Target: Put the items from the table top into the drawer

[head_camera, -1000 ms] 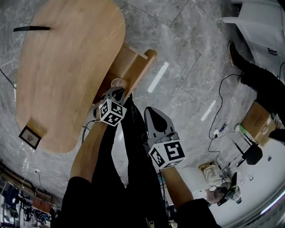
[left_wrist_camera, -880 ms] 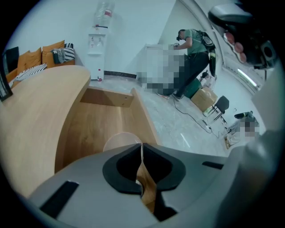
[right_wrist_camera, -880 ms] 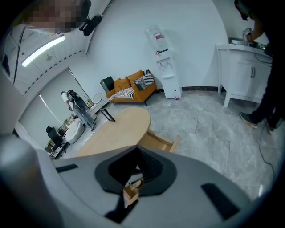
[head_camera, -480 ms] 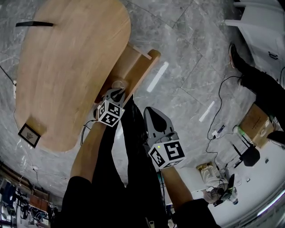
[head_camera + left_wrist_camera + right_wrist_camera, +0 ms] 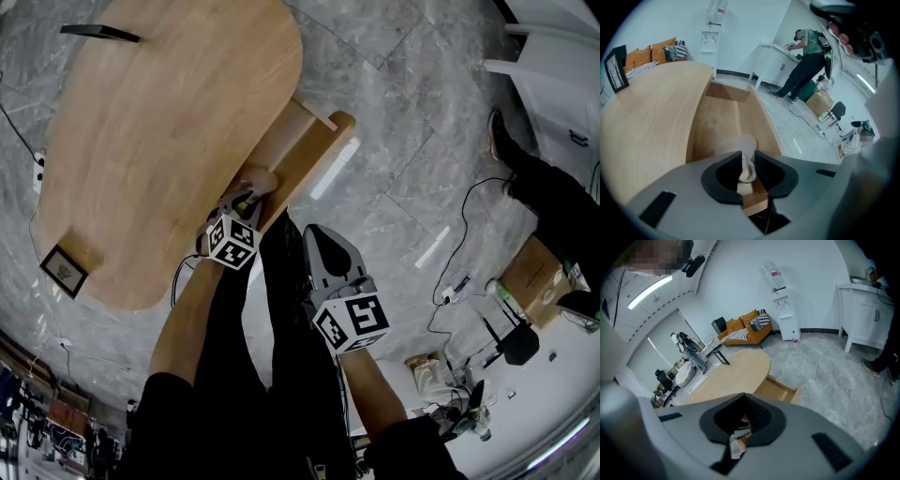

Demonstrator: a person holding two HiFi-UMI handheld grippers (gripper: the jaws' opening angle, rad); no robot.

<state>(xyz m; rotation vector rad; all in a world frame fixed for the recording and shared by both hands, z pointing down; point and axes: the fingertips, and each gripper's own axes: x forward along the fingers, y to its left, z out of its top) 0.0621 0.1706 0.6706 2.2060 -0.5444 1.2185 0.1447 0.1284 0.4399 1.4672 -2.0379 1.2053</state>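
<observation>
A clear plastic cup (image 5: 259,180) sits tilted over the near end of the open wooden drawer (image 5: 292,150). In the left gripper view, the cup (image 5: 742,144) has its thin wall between the jaws of my left gripper (image 5: 746,155). Those jaws have just been opening, and the pads stand a little apart from the wall. In the head view, my left gripper (image 5: 246,199) points down into the drawer. My right gripper (image 5: 323,239) hangs off the table over the floor, shut and empty. A small framed picture (image 5: 64,270) and a flat black item (image 5: 98,33) lie on the oval table (image 5: 159,131).
The drawer (image 5: 722,117) juts out from the table's side over the grey marble floor. Beside a white cabinet (image 5: 771,63) stands a person (image 5: 806,56). Cables, a cardboard box (image 5: 542,258) and a black chair (image 5: 517,342) lie at the right.
The left gripper and the cup have shifted slightly further over the drawer. Its jaws have parted and the cup looks more tilted. The right gripper has barely moved.
</observation>
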